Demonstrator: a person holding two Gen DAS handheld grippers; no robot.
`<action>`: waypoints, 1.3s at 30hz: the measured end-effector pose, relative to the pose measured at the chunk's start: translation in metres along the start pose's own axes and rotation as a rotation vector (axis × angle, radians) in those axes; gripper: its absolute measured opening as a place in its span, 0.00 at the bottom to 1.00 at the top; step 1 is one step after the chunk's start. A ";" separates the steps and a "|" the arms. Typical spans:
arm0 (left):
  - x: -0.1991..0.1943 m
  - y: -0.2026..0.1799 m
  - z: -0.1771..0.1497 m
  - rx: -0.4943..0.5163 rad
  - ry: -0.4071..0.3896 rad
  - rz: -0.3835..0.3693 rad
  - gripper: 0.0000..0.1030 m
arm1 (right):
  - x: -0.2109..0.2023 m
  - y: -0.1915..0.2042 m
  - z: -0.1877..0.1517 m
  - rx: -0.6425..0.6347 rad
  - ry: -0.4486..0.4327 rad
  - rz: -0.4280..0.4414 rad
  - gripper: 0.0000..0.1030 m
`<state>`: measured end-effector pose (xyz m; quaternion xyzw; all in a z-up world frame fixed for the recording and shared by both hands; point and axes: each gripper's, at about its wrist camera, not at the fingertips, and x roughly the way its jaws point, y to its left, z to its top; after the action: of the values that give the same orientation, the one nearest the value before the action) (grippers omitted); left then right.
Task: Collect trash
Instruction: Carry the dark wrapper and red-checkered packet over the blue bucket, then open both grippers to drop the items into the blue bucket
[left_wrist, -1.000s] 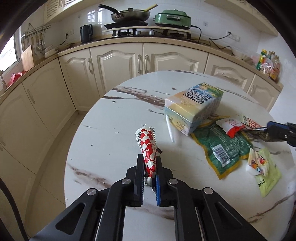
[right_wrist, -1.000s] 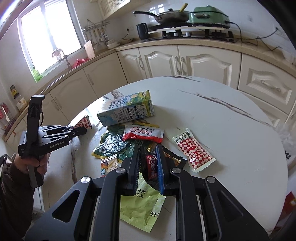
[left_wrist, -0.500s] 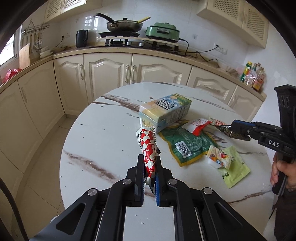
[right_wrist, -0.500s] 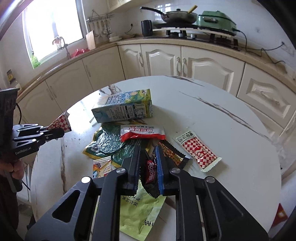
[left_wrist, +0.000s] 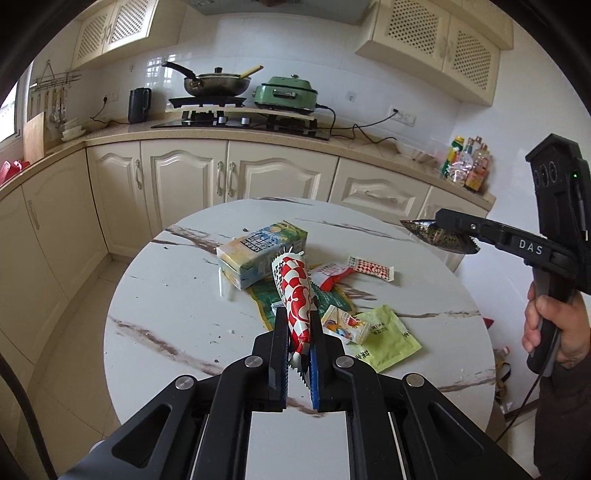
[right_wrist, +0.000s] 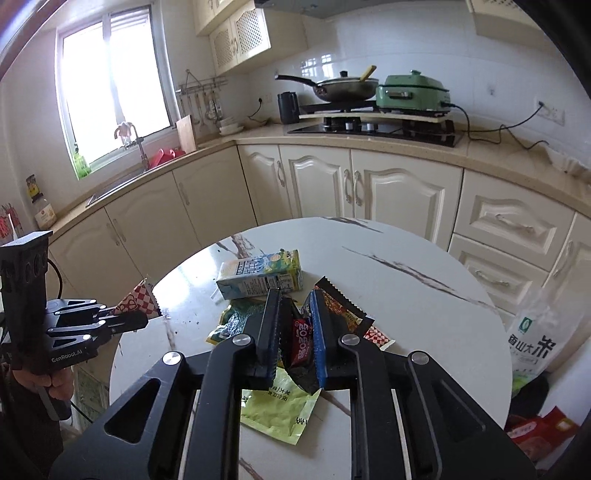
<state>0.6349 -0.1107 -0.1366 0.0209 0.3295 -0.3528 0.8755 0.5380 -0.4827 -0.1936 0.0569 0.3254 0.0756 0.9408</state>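
A crumpled red-and-white checkered snack wrapper (left_wrist: 295, 295) is being gripped between the clenched fingers of the left gripper (left_wrist: 298, 325), clear of the round white marble-patterned table (left_wrist: 177, 314). A dark foil wrapper with red lettering (right_wrist: 301, 341) is being clamped by the right gripper (right_wrist: 295, 314) above the remaining litter, where a pale drink carton (right_wrist: 258, 278) and a yellow-green sachet (right_wrist: 277, 410) are lying.

Glossy marble-look table (left_wrist: 177, 317); shiny crinkled plastic wrappers (left_wrist: 384, 332).
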 end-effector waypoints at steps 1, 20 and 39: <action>-0.006 -0.002 -0.001 0.004 -0.001 -0.007 0.04 | -0.004 0.000 0.000 0.005 -0.008 0.005 0.15; -0.184 0.115 -0.123 -0.212 -0.041 0.204 0.05 | 0.043 0.264 -0.015 -0.184 0.084 0.452 0.15; -0.172 0.358 -0.369 -0.732 0.250 0.335 0.05 | 0.346 0.513 -0.225 -0.267 0.681 0.557 0.15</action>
<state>0.5612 0.3610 -0.3934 -0.1957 0.5289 -0.0600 0.8236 0.6128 0.0959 -0.4980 -0.0074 0.5757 0.3813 0.7233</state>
